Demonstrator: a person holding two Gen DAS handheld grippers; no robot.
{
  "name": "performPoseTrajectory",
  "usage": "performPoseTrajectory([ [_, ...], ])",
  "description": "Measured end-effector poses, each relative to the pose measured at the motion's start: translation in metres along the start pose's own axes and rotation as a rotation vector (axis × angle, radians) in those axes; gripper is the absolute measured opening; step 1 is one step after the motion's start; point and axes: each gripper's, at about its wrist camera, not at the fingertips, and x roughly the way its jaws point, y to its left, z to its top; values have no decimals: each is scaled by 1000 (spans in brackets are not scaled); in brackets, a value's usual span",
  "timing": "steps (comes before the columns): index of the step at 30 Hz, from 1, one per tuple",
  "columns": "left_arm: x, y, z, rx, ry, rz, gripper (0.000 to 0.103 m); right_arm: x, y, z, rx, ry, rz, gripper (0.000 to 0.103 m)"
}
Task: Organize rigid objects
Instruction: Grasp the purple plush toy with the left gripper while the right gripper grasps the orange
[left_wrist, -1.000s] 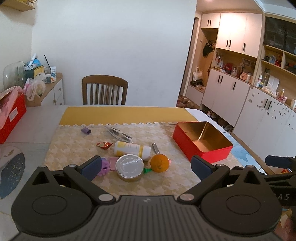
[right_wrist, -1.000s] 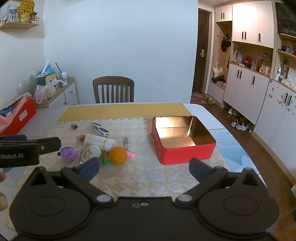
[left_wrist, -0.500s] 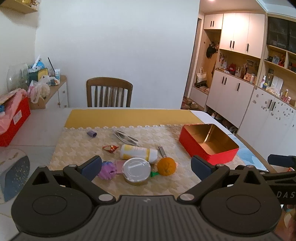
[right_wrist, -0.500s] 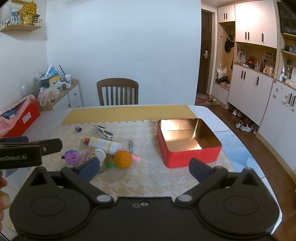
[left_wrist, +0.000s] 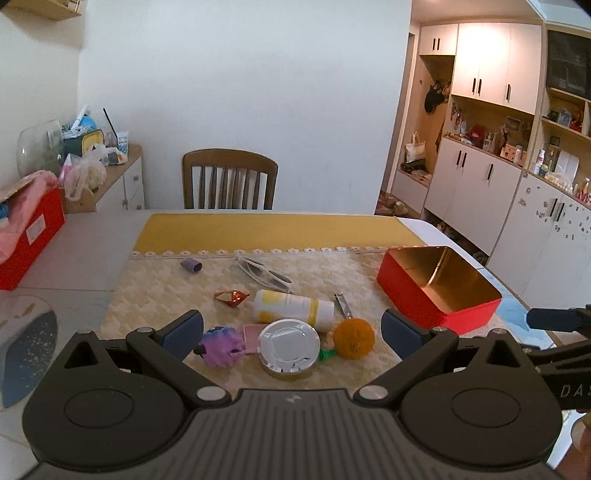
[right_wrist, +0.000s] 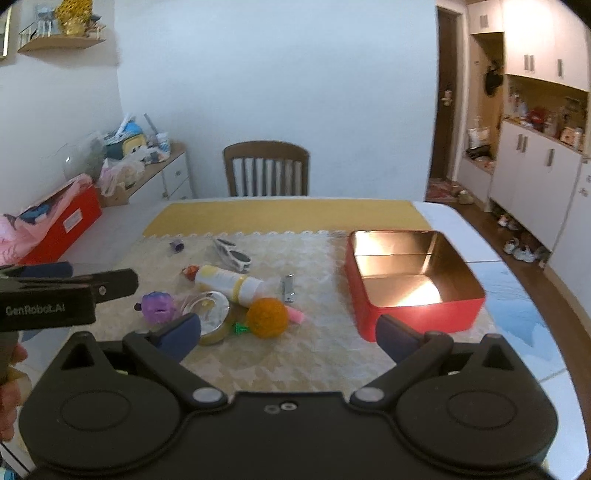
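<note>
An open red tin (left_wrist: 436, 286) (right_wrist: 413, 277) with a gold inside stands on the right of a cream table mat (left_wrist: 170, 291). Left of it lies a cluster: a white and yellow bottle (left_wrist: 291, 306) (right_wrist: 229, 282), an orange ball (left_wrist: 354, 334) (right_wrist: 266, 317), a round silver-lidded tin (left_wrist: 289, 347) (right_wrist: 208, 308), a purple toy (left_wrist: 221, 345) (right_wrist: 158, 306), nail clippers (left_wrist: 343, 304), sunglasses (left_wrist: 264, 275) and a small purple cap (left_wrist: 191, 266). My left gripper (left_wrist: 291, 332) is open and empty, held above the near side of the cluster. My right gripper (right_wrist: 288, 334) is open and empty, near the tin's front corner.
A wooden chair (left_wrist: 229, 181) stands at the table's far side. A red box (left_wrist: 31, 236) sits at the far left. White cabinets (left_wrist: 480, 192) line the right wall. A yellow runner (left_wrist: 273, 230) covers the far part of the table.
Both grippers have pulled back and risen a little from the table, so the objects look smaller and lower. Nothing on the table has moved.
</note>
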Motion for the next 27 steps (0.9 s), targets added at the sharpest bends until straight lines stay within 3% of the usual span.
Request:
performPoseTrajectory([
  [6, 37, -2, -3, 17, 33, 14, 103, 34, -6, 4, -70, 47, 84, 98],
  [20, 113, 33, -19, -14, 158, 172, 102, 122, -5, 8, -223, 168, 204, 80],
  [27, 138, 49, -23, -70, 217, 184, 89, 156, -1, 5, -250, 216, 221, 71],
])
